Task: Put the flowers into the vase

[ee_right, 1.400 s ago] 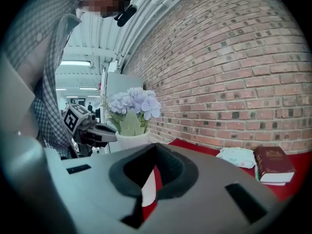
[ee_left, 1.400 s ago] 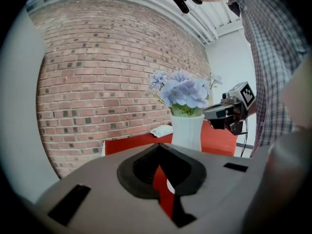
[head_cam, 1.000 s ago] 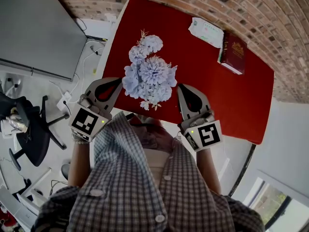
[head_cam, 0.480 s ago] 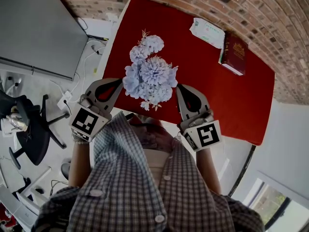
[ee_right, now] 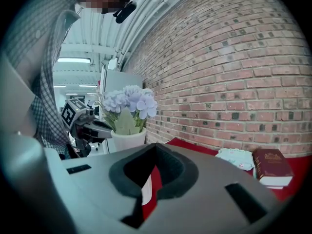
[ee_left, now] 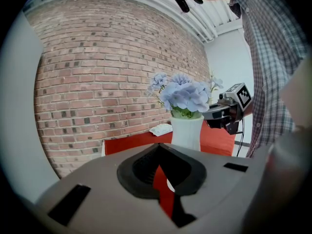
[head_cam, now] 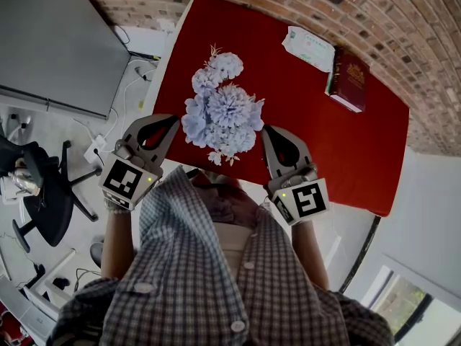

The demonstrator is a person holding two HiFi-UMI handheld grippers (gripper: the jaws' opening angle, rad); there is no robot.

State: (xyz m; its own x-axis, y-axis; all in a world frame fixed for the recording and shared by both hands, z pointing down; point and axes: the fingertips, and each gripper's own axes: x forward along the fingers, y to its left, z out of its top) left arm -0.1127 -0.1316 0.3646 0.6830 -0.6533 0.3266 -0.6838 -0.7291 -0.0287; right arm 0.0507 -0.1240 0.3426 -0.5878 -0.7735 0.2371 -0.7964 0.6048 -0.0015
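Standing at the near edge of the red table (head_cam: 302, 114), we hold the left gripper (head_cam: 173, 121) and the right gripper (head_cam: 266, 130) on either side of the flowers (head_cam: 223, 114); both have their jaws pressed together and grasp nothing. The pale blue flowers stand already in the white vase (ee_left: 186, 133), upright on the table, between the two grippers and apart from them; a dark red book (head_cam: 349, 78) and a white packet (head_cam: 307, 47) lie well apart from the vase, near the brick wall (head_cam: 403, 20).

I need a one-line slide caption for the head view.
Blue flowers on the red table, flanked by the shut left claw and right claw.
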